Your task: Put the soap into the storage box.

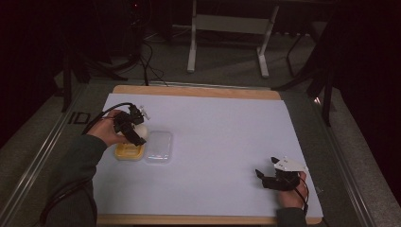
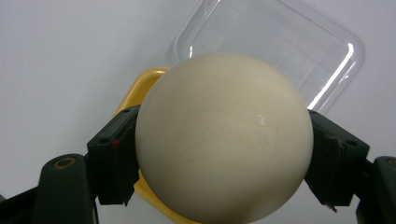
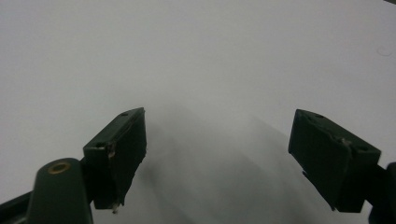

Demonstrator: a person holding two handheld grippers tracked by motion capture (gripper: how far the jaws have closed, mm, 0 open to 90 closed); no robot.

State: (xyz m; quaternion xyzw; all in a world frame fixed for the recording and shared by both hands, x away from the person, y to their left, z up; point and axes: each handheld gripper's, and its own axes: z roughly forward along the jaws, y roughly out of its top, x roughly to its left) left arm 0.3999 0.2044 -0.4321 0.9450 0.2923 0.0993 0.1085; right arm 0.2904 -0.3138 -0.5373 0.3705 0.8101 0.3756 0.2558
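Observation:
A cream-white ball (image 2: 224, 140) sits squeezed between the two black jaws of my left gripper (image 2: 224, 158), just above a yellow container (image 2: 140, 91). In the high view the left gripper (image 1: 135, 132) holds the ball (image 1: 141, 130) over the yellow container (image 1: 127, 152) at the table's left. A clear plastic lid (image 1: 159, 147) lies flat right beside the container; the same lid (image 2: 280, 51) lies behind the ball in the left gripper view. My right gripper (image 1: 266, 166) rests near the table's front right, and its jaws (image 3: 224, 158) stand wide apart over bare white surface.
A white sheet (image 1: 222, 142) covers the wooden table (image 1: 198, 91). Beyond the far edge stand a white frame's legs (image 1: 191, 52) and loose cables (image 1: 151, 61) on the floor. Metal rails run along both sides of the table.

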